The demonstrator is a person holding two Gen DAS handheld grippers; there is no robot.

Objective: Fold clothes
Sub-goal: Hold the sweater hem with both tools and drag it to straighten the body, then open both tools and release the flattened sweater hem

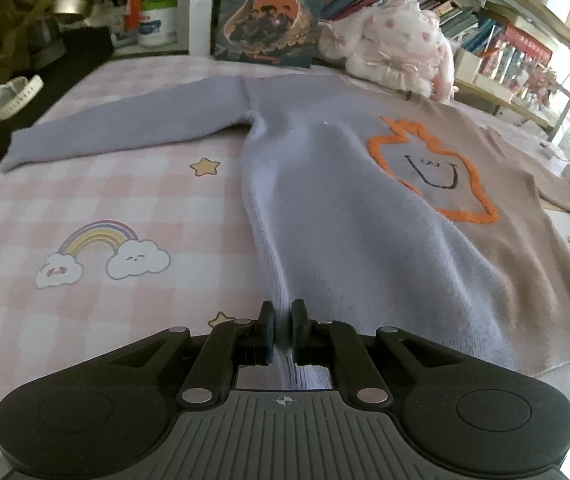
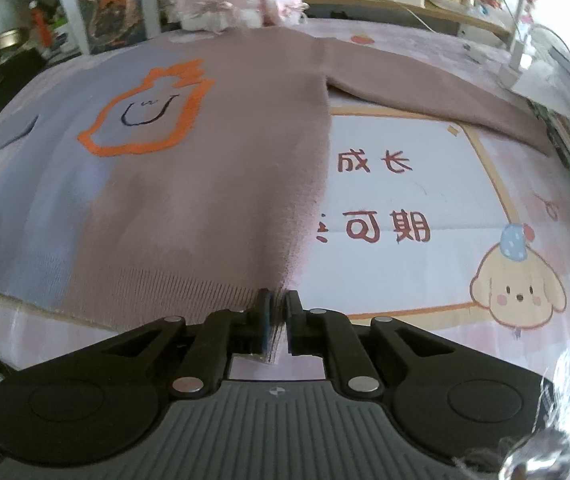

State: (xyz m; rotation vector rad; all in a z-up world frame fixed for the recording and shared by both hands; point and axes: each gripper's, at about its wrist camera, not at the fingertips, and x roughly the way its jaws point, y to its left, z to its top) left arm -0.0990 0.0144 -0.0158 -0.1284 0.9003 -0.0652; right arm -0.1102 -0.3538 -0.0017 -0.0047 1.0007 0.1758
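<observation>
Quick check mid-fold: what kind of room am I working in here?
Most likely a child's bedroom or study. The sweater lies on a pink checked cloth printed with rainbows and stars, a plush bunny sits behind it, and bookshelves crammed with books line the wall.

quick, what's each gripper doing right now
Left gripper: shut on the sweater at its purple hem corner.
Right gripper: shut on the sweater's brown hem corner.
</observation>
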